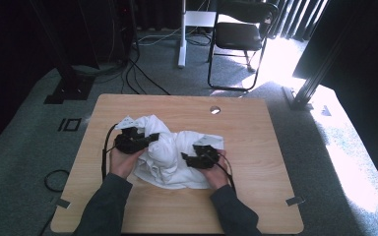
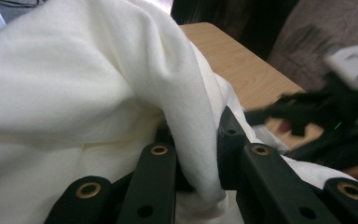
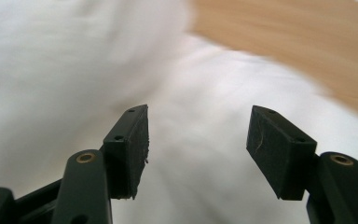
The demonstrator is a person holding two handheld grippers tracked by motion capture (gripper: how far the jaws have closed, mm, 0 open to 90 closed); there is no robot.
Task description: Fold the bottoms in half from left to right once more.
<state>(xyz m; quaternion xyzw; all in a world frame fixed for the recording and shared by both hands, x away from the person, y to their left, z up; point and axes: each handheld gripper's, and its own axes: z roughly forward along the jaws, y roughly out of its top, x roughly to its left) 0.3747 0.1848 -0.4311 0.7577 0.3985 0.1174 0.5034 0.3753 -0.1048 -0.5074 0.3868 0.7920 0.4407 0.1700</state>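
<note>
A wooden worktop [image 1: 256, 147] stands on grey carpet. Left tongs [image 2: 198, 154] pinch the white cloth [image 1: 170, 147]; right tongs [image 3: 198, 140] gape empty above it.

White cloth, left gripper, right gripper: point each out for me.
white cloth [image 1: 170, 162], high view, flat front part.
left gripper [image 2: 198, 154], left gripper view, between jaws pinching a fold.
right gripper [image 3: 198, 149], right gripper view, gap between open jaws.

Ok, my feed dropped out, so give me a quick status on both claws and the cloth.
Left claw shut on a fold of the white cloth. Right claw open over the cloth, nothing between the jaws. Cloth bunched mid-table. Nothing in the way.
</note>
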